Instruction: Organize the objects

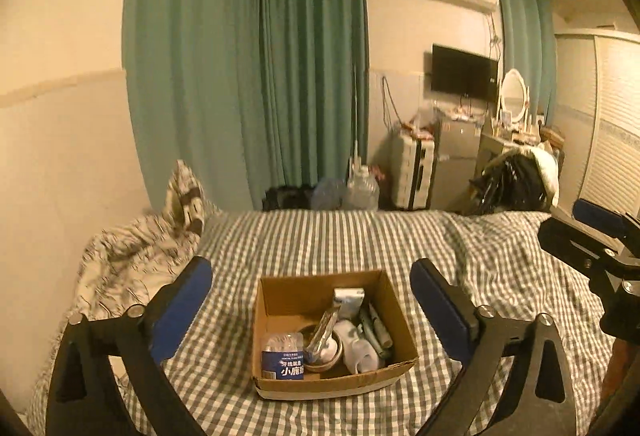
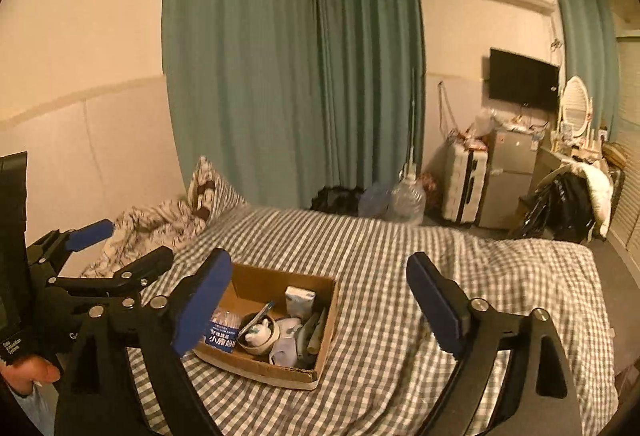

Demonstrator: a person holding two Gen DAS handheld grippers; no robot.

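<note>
Between the wide-open, empty left tongs [image 1: 311,290] sits a square corrugated cardboard box [image 1: 280,296] on the checked fabric bed [image 1: 320,236], holding a shiny foil packet [image 1: 324,328] and a blue-labelled clear tub [image 1: 282,356]. Right tongs [image 2: 320,288] gape empty, box just left of centre. Beyond: pleated teal curtains [image 1: 280,76].
</note>
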